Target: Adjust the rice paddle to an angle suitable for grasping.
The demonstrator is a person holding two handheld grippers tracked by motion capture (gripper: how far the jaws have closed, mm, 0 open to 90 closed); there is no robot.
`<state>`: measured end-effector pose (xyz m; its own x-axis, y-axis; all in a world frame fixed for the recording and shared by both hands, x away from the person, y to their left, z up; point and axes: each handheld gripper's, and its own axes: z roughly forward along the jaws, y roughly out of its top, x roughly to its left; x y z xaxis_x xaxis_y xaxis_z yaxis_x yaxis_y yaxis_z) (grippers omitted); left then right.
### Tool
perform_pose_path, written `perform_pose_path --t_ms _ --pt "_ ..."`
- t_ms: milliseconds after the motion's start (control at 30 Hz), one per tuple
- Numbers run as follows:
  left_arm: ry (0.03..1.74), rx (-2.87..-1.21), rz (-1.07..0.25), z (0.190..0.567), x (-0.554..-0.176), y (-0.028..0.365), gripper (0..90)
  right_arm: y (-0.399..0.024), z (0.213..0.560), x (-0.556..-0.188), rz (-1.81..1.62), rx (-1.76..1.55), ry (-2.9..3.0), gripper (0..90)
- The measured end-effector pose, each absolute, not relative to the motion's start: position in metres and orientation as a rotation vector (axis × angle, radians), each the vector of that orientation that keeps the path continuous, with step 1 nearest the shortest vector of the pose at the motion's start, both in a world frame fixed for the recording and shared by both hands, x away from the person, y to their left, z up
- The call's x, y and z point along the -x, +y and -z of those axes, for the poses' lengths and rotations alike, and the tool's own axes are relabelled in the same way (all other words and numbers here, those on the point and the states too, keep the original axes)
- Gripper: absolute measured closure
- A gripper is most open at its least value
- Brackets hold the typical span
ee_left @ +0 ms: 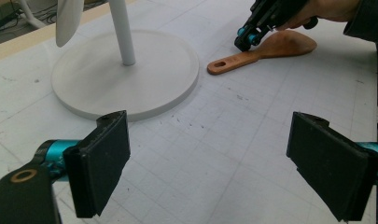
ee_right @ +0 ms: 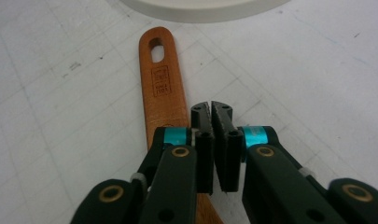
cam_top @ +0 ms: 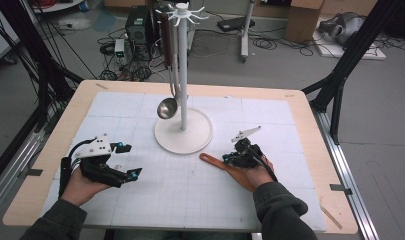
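The right gripper (ee_right: 210, 109) hovers clenched over the wooden spatula (ee_right: 162, 93), jaws together, nothing between them. Left gripper (ee_left: 205, 163) gapes wide, released, near the table's (cam_top: 300, 107) left edge.

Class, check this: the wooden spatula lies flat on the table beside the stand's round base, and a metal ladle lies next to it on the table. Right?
Not quite. The ladle hangs from the stand, as the high view shows. The wooden spatula does lie flat beside the base.

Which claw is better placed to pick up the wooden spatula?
Probably the right claw: it sits, jaws shut, directly over the wooden spatula. The left claw rests open, well away across the mat.
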<state>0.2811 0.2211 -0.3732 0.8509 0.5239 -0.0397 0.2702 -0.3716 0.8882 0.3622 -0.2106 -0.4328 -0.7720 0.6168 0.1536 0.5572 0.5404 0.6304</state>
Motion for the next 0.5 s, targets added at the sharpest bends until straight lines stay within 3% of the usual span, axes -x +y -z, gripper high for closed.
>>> perform_pose_path --t_ms 367,500 --pt "0.584 -1.974 -0.302 0.373 -0.281 0.22 14.0 -0.205 0.423 -0.347 -1.034 -0.939 2.687 66.2" --pt "0.578 -1.979 -0.299 0.373 -0.282 0.22 14.0 -0.201 0.425 -0.345 -1.01 -0.918 2.687 62.4"
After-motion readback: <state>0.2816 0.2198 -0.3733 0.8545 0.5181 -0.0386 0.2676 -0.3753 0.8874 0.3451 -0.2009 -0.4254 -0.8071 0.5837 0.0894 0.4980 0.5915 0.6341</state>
